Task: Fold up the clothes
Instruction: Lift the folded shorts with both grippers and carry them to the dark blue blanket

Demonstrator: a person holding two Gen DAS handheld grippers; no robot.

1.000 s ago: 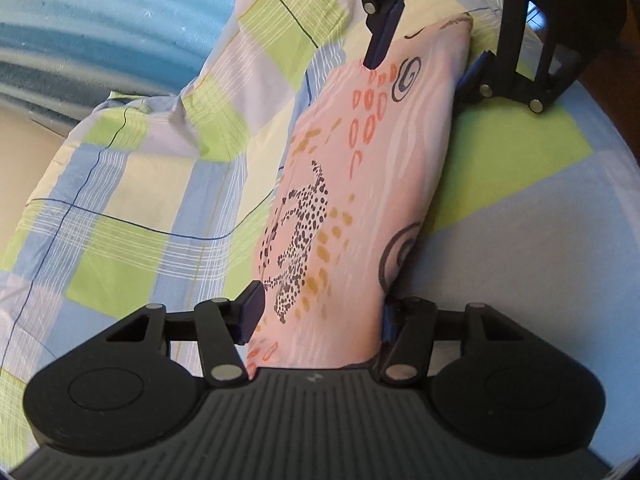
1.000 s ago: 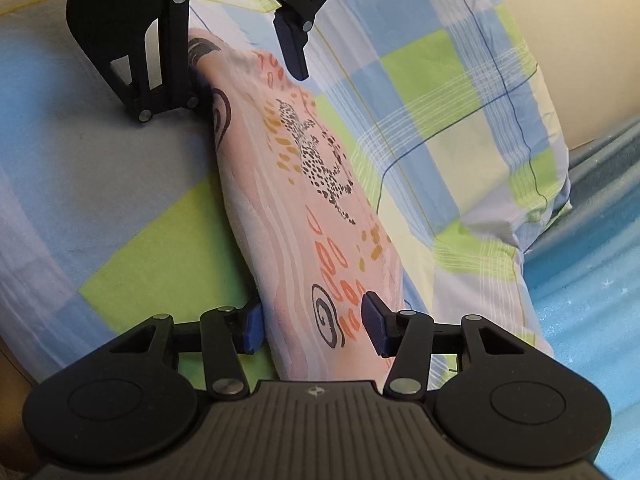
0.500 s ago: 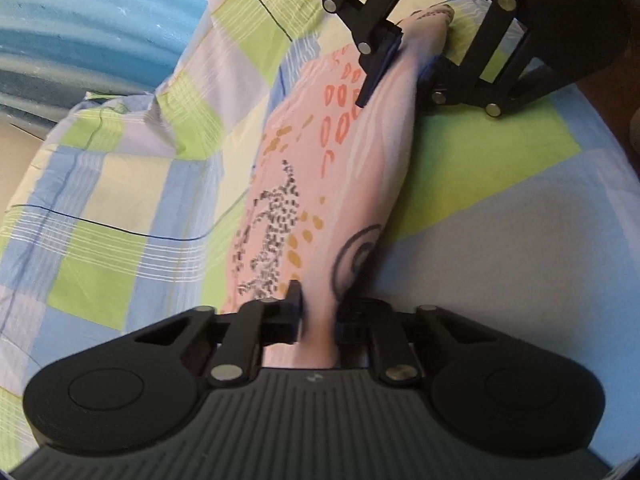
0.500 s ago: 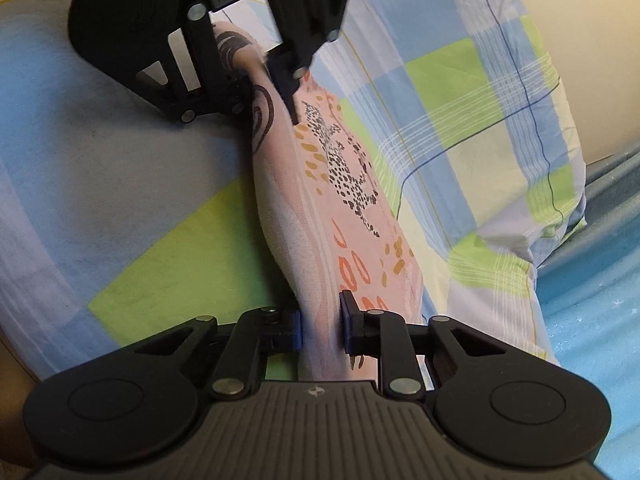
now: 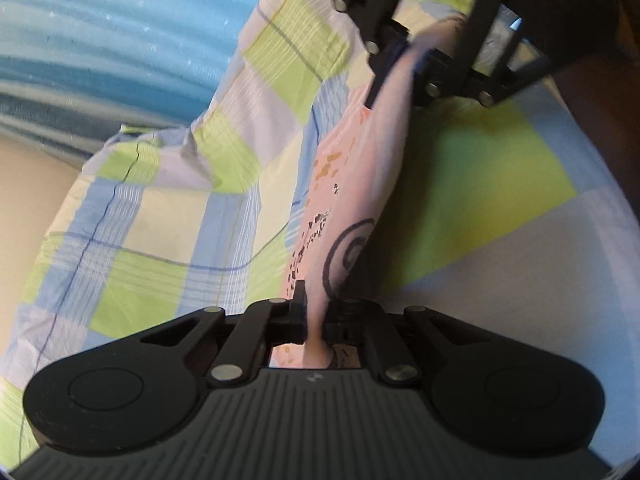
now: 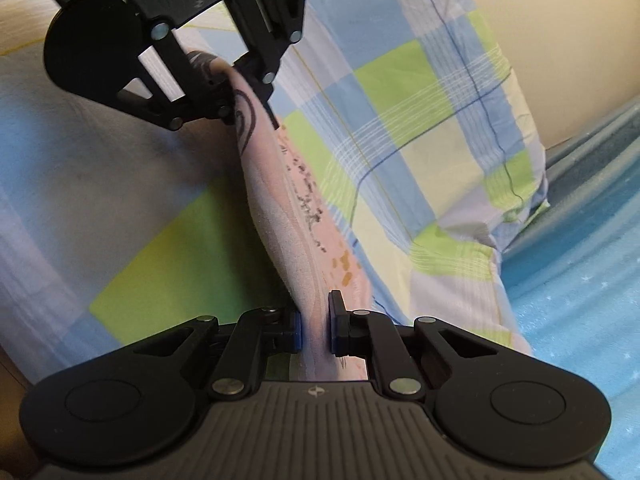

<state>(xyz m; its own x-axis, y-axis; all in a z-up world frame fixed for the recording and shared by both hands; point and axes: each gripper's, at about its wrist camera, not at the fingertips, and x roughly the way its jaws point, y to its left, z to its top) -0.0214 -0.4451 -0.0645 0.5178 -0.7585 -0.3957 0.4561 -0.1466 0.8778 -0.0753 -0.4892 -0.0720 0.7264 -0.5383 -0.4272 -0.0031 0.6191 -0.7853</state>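
Your left gripper [image 5: 316,316] is clamped on one end of the pink printed garment [image 5: 360,184], its fingers pinching the cloth into a narrow ridge between them. Straight ahead of it, at the far end of the same fabric, your right gripper [image 5: 404,60] is closed on the other end, so the garment runs as a raised fold between the two tools. From the right wrist view the picture mirrors this: the right gripper [image 6: 314,328] squeezes the pink cloth between its blue-edged pads [image 6: 335,320], and the left gripper [image 6: 240,88] bites the opposite end ahead of it. A dark spiral print and black speckles with orange marks show on the garment's side that falls away from the ridge onto the checked bedsheet [image 6: 420,128] of green, blue and pale squares. That sheet lies under both tools and spreads to either side of them. Beyond the sheet's rumpled edge sits a blue starred surface [image 6: 580,300]. Both views are somewhat blurred.
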